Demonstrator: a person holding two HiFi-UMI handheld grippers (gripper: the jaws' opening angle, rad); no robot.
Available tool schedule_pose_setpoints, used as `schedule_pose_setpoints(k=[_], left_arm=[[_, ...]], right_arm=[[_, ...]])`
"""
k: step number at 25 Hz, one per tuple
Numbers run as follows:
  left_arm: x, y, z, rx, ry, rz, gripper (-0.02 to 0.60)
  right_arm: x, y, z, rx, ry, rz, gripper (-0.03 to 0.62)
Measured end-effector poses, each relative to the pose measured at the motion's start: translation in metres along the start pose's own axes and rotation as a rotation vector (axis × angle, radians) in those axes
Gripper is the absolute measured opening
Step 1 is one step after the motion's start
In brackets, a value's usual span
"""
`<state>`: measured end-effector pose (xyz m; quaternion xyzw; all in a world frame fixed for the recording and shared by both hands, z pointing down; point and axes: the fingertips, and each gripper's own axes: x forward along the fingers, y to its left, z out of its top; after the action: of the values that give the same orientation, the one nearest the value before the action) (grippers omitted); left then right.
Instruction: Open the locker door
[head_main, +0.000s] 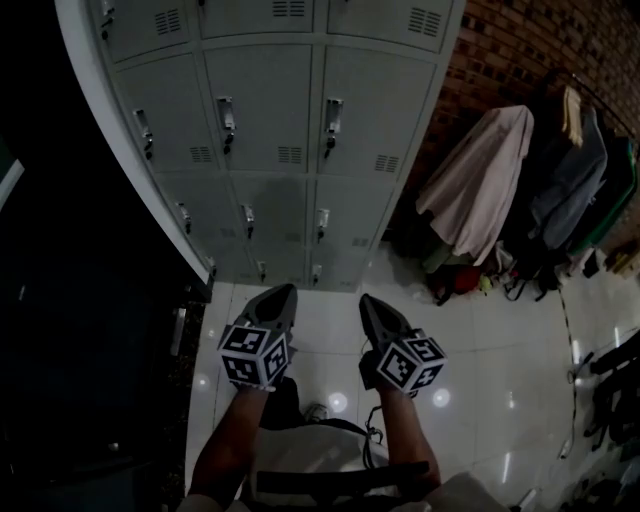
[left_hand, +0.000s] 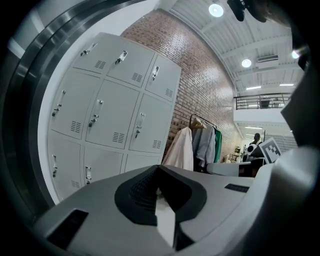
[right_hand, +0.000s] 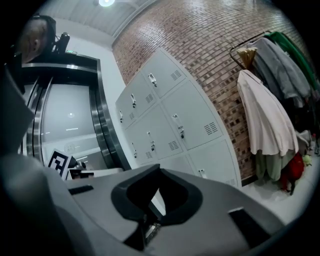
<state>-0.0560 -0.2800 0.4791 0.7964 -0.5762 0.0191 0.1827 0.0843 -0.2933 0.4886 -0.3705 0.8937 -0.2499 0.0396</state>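
Observation:
A bank of grey lockers (head_main: 265, 110) stands ahead against a brick wall, all its doors closed, each with a small metal handle (head_main: 228, 120). Both grippers are held side by side above the white tiled floor, a good distance short of the lockers and touching none of them. My left gripper (head_main: 287, 290) is shut with nothing in it, and so is my right gripper (head_main: 366, 299). The left gripper view has its shut tips (left_hand: 158, 167) below the lockers (left_hand: 115, 110). In the right gripper view the shut tips (right_hand: 159, 167) sit under the lockers (right_hand: 170, 120).
A clothes rack with a pale coat (head_main: 480, 180) and darker garments stands right of the lockers, with bags (head_main: 465, 278) on the floor beneath. A curved steel door frame (head_main: 130, 180) borders the lockers' left side. A person (left_hand: 256, 140) stands far off.

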Motion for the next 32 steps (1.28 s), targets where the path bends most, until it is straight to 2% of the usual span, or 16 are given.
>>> schedule_pose_setpoints(k=[13, 19, 27, 32], left_arm=[[0.098, 0.069, 0.044, 0.004, -0.008, -0.034, -0.003], [0.143, 0.096, 0.078, 0.007, -0.015, -0.064, -0.004], [0.188, 0.122, 0.113, 0.015, -0.020, -0.094, -0.003], [0.208, 0.131, 0.130, 0.028, -0.029, -0.121, -0.003]], right_arm=[[0.108, -0.040, 0.063, -0.128, -0.036, -0.036, 0.011], [0.170, -0.058, 0.098, -0.219, -0.016, -0.106, 0.015], [0.236, -0.076, 0.138, -0.268, -0.014, -0.162, 0.025], [0.267, -0.079, 0.158, -0.291, -0.021, -0.180, 0.087]])
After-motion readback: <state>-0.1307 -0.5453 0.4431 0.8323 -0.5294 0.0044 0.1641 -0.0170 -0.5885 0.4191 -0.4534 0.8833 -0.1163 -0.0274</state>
